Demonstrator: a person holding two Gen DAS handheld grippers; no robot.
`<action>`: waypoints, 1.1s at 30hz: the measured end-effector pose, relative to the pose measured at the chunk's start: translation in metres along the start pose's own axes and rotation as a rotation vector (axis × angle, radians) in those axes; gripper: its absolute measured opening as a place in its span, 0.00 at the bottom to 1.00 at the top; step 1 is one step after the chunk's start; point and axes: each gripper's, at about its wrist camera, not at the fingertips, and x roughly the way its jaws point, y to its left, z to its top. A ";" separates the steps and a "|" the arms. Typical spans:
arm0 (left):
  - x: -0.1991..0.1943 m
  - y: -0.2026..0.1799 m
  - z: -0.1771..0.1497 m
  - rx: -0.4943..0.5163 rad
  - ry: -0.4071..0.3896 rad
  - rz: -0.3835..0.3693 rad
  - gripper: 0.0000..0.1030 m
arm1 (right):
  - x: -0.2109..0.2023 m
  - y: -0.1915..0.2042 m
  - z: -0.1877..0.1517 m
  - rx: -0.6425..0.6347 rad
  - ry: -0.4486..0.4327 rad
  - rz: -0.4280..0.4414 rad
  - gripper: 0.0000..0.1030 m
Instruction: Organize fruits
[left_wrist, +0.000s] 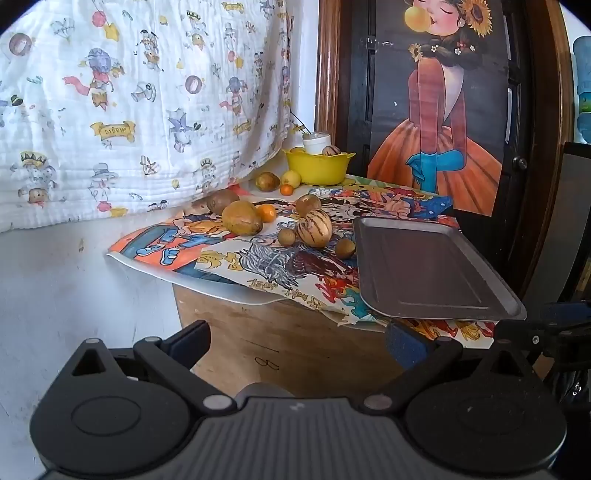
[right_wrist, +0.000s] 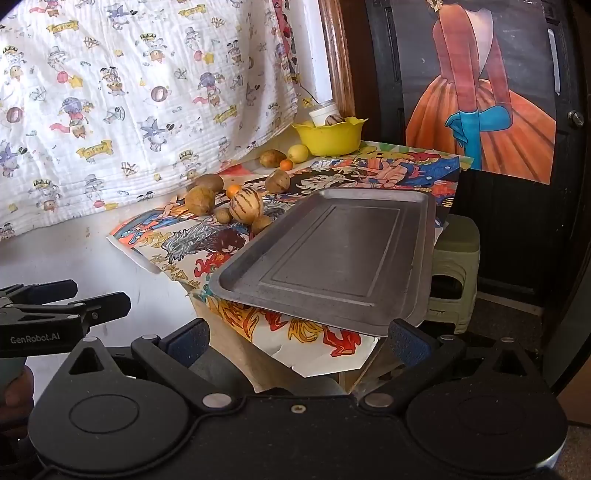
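Both the left gripper (left_wrist: 297, 341) and right gripper (right_wrist: 299, 338) hang spread wide and hold nothing, well short of the fruits (left_wrist: 242, 218) strewn beyond the bare metal tray (right_wrist: 332, 254), while the yellow bowl (left_wrist: 317, 168) behind holds a striped fruit (left_wrist: 330, 150) and a white jar (left_wrist: 316, 142).

Tray (right_wrist: 332, 251): grey metal, dull brushed sheen, smooth w/ pressed ridges. Bowl (left_wrist: 317, 166): yellow plastic, glossy. Bench (left_wrist: 288, 347): bare wood side, matt, stained. Sheets (left_wrist: 258, 254) on bench: printed paper, edges curled. Hanging cloth (left_wrist: 140, 110): white crinkled cotton-like weave. Striped melon (left_wrist: 314, 228): smooth skin, slight shine. Fingers (right_wrist: 188, 341): matt black plastic, blue textured pads.
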 end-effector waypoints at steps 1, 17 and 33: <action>0.000 0.000 0.000 0.000 0.000 0.000 1.00 | 0.000 0.000 0.000 0.000 0.001 0.000 1.00; 0.000 0.000 0.000 0.003 0.010 0.002 1.00 | 0.002 0.000 0.000 0.001 0.007 0.000 1.00; 0.000 0.000 0.000 0.002 0.015 0.002 1.00 | 0.002 0.000 0.000 0.002 0.008 0.000 1.00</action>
